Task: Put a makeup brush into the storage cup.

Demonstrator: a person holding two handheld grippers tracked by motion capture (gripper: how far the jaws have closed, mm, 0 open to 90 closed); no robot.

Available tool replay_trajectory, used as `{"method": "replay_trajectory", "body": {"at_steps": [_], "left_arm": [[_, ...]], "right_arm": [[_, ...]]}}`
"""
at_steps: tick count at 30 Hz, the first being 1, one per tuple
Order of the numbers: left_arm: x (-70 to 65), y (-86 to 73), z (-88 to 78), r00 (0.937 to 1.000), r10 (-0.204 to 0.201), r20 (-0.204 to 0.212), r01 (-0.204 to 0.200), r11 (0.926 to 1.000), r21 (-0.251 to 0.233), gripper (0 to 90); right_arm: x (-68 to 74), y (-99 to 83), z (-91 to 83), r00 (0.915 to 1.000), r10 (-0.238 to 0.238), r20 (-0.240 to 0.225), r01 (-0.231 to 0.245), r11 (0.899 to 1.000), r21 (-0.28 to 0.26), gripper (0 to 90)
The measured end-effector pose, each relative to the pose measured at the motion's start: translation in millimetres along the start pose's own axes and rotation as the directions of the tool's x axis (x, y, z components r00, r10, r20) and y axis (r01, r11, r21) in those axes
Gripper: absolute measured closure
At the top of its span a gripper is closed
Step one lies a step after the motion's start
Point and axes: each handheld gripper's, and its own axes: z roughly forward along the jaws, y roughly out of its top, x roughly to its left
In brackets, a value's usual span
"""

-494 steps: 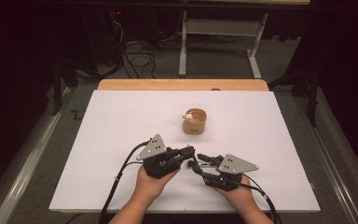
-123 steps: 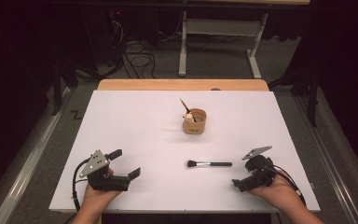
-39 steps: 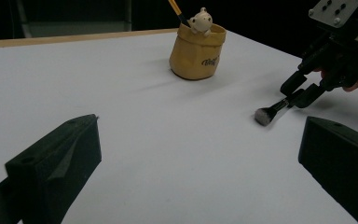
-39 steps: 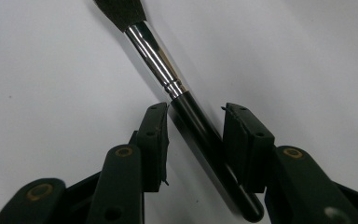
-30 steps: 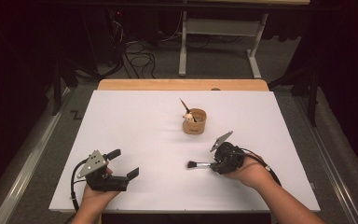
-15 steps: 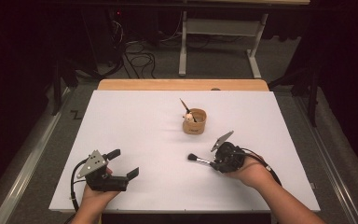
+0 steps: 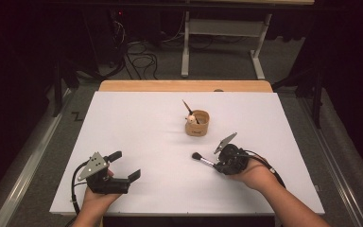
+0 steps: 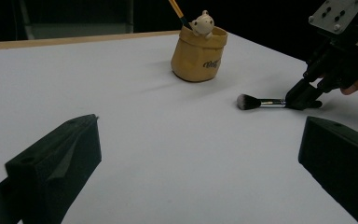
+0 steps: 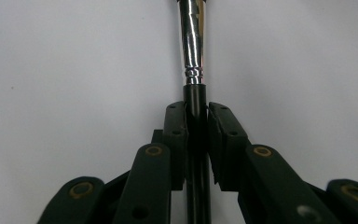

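High view: the right gripper (image 7: 217, 164) sits on the white table (image 7: 142, 127), its jaws just closed onto the black handle of the makeup brush (image 7: 201, 159), whose bristle head points toward ten o'clock. From the left gripper view the brush seems to lie flat, though that is hard to judge. At twelve o'clock from it stands the tan cup (image 7: 197, 123). The left gripper (image 7: 125, 165) rests at seven o'clock, jaws spread wide.
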Motion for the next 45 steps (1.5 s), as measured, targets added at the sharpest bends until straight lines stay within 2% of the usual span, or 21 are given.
{"method": "replay_trajectory", "body": {"at_steps": [18,27,35,37,39,45], "left_arm": [[-0.1,-0.8,1.0,1.0000,-0.003,-0.001,0.003,1.0000,0.006,0.0],[0.2,-0.8,0.4,1.0000,-0.007,-0.001,0.007,1.0000,0.002,0.0],[0.9,-0.6,0.0,1.0000,-0.007,-0.002,0.007,1.0000,0.001,0.0],[0.9,-0.5,-0.2,1.0000,-0.007,-0.002,0.007,1.0000,0.000,0.0],[0.8,-0.3,-0.5,1.0000,-0.007,-0.002,0.007,1.0000,-0.001,0.0],[0.8,-0.2,-0.8,1.0000,-0.007,-0.003,0.007,1.0000,-0.002,0.0]], "right_arm": [[-3.0,0.6,1.5,0.9997,0.006,-0.022,-0.006,1.000,0.007,79.2],[-2.3,-0.1,1.3,0.9998,0.005,-0.017,-0.005,1.000,0.003,80.9],[-3.3,-3.4,0.2,0.9999,0.006,-0.015,-0.006,1.000,-0.025,80.8],[-3.2,-3.5,-1.1,0.9999,0.012,-0.005,-0.012,1.000,-0.027,80.8],[-4.3,-4.0,-3.1,0.9995,0.029,-0.015,-0.029,0.999,-0.039,80.8],[-6.1,-6.4,-11.5,0.9993,0.038,-0.008,-0.038,0.996,-0.077,80.8]]}}
